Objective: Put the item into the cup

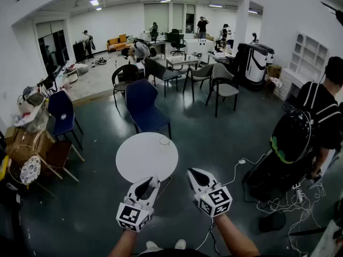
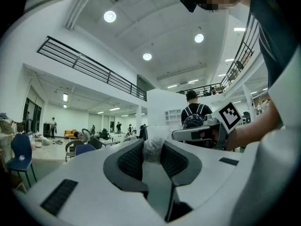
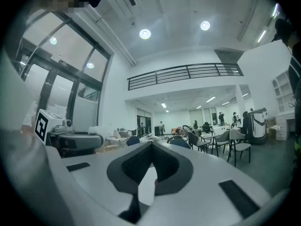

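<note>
Item [image 2: 153, 147], a crinkly white lump, sits squeezed in our left claw [image 1: 150, 185] while our right claw [image 1: 194, 174] is closed on nothing, so next we think we must reach over the round desk [image 1: 134, 159] and let go above the cup [image 1: 164, 141] at its far edge.

Right tool [image 3: 151, 146] held level, jaw tips together.
Left tool [image 3: 96, 140] sat to its left; chairs [image 3: 235, 147] stood ahead-right.
</note>
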